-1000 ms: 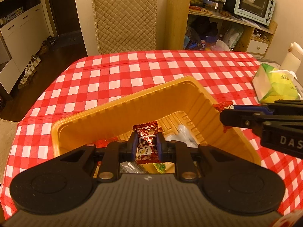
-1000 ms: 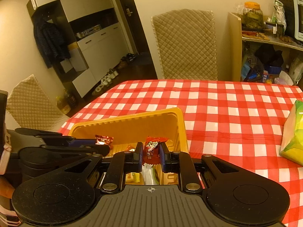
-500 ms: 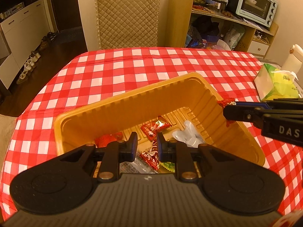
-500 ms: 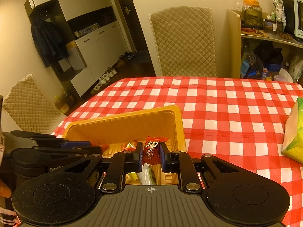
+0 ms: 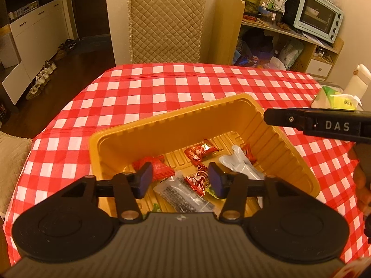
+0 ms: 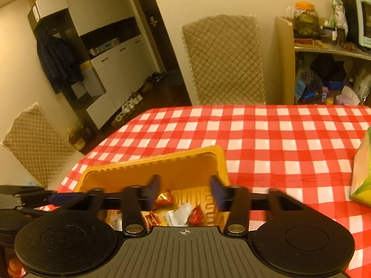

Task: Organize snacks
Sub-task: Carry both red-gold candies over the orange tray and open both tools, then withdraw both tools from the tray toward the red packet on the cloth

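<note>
A yellow plastic tray (image 5: 176,120) sits on the red-checked tablecloth (image 5: 162,92) and holds several snacks. Among them are red candy packets (image 5: 200,151), a silvery packet (image 5: 241,164) and a clear wrapper (image 5: 183,197). My left gripper (image 5: 180,179) hovers over the tray's near side. Its jaws are opening and nothing is between them. One finger (image 5: 285,118) of my right gripper reaches in over the tray's right rim. In the right wrist view my right gripper (image 6: 184,188) hangs above the tray (image 6: 162,159). Its jaws are opening too and are empty, with red candies (image 6: 164,197) lying below.
A green and yellow tissue pack (image 5: 336,97) lies on the table to the right, with a white jug (image 5: 357,83) behind it. A quilted chair (image 5: 165,23) stands at the far edge and another (image 6: 34,143) at the left. A cluttered shelf with a toaster oven (image 5: 317,16) is beyond.
Both grippers were pinching a red candy over the tray and have now spread their jaws; both candies have left the jaws. The left gripper drew back a little from the tray.
</note>
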